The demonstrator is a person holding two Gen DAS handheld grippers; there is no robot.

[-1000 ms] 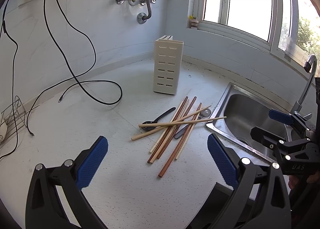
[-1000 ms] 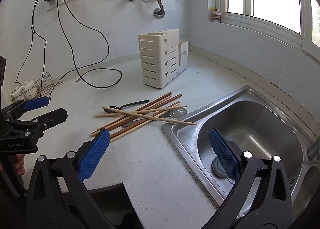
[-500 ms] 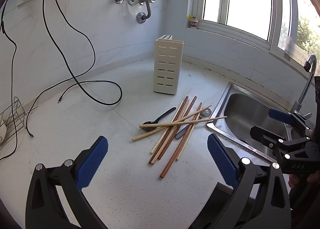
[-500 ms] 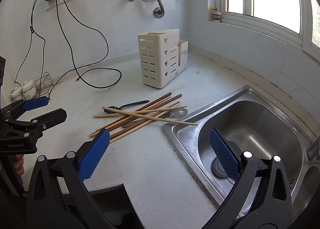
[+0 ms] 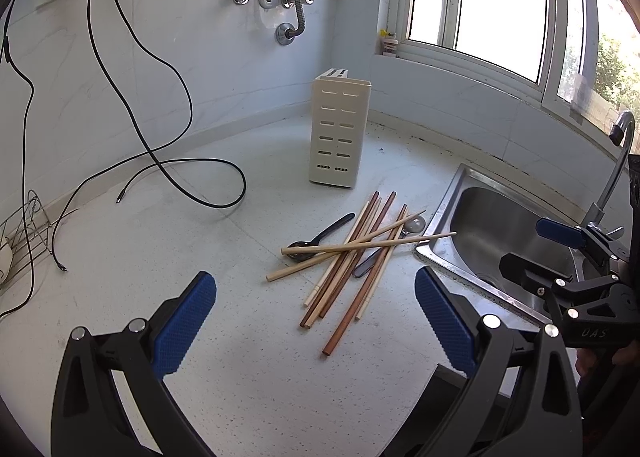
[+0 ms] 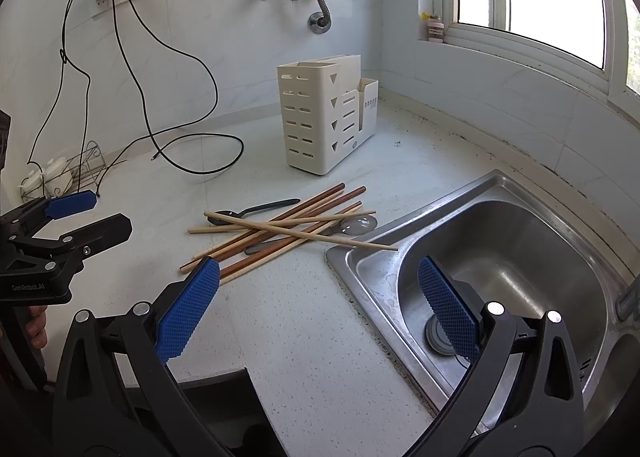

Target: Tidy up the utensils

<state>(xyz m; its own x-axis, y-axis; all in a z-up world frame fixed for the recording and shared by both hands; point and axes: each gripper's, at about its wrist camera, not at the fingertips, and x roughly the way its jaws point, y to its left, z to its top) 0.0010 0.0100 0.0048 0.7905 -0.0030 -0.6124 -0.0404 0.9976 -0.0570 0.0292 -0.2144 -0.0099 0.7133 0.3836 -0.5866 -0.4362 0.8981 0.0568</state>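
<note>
A loose heap of wooden chopsticks (image 5: 352, 253) lies crossed over two spoons (image 5: 320, 235) on the speckled tabletop (image 5: 200, 257), one pale stick poking over the rim of the steel sink (image 6: 500, 241). Just behind stands the cream utensil holder (image 6: 320, 117), upright. The left gripper (image 5: 316, 317) and right gripper (image 6: 320, 297) hover near the heap, fingers spread wide, holding nothing.

Chopsticks (image 6: 280, 229) and spoons (image 6: 256, 211) heaped between cream holder (image 6: 320, 117) and steel sink (image 6: 500, 257).
</note>
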